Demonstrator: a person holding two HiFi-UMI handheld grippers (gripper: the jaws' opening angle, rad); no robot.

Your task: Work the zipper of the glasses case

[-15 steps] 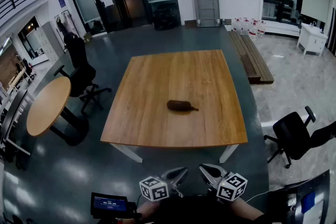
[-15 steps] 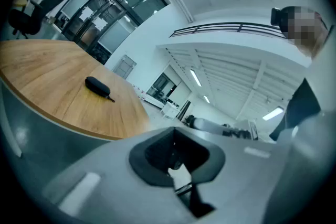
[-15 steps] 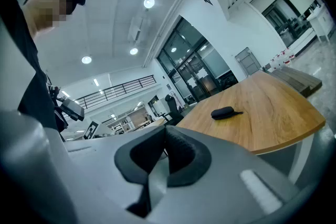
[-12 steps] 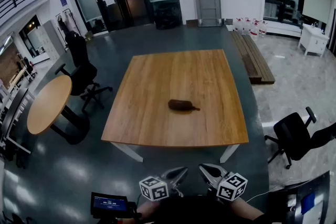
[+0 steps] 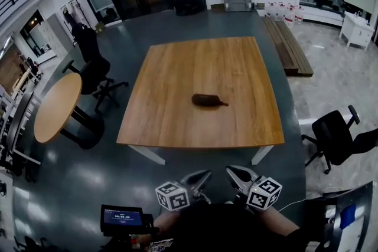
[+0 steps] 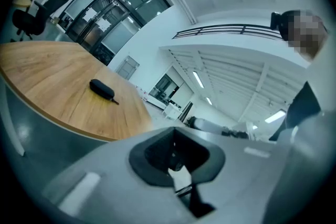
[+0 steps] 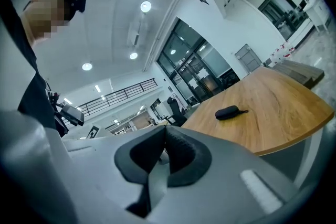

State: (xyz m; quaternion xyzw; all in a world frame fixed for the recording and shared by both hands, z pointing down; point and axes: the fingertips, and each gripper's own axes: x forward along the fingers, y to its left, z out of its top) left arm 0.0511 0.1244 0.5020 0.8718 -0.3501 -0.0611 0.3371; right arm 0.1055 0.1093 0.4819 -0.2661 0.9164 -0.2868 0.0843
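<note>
The glasses case [image 5: 207, 100] is a dark oval pouch lying near the middle of the square wooden table [image 5: 171, 127], with its zipper pull sticking out to the right. It also shows small and far off as the case [image 6: 101, 88] in the left gripper view and the case [image 7: 227, 112] in the right gripper view. My left gripper [image 5: 203, 176] and right gripper [image 5: 232, 172] are held side by side close to my body, well short of the table's near edge. Both are shut with nothing between the jaws, as the left gripper [image 6: 177, 168] and right gripper [image 7: 164, 145] show.
A round wooden table [image 5: 56, 106] stands at the left, with a black office chair [image 5: 88, 71] beside it. Another black chair [image 5: 333, 144] is at the right. A long wooden bench [image 5: 289, 47] lies beyond the table's right side. A small screen device [image 5: 121, 216] is at my lower left.
The table and case sit higher in the head view than before, so the view has shifted. Both grippers stay shut near my body.
</note>
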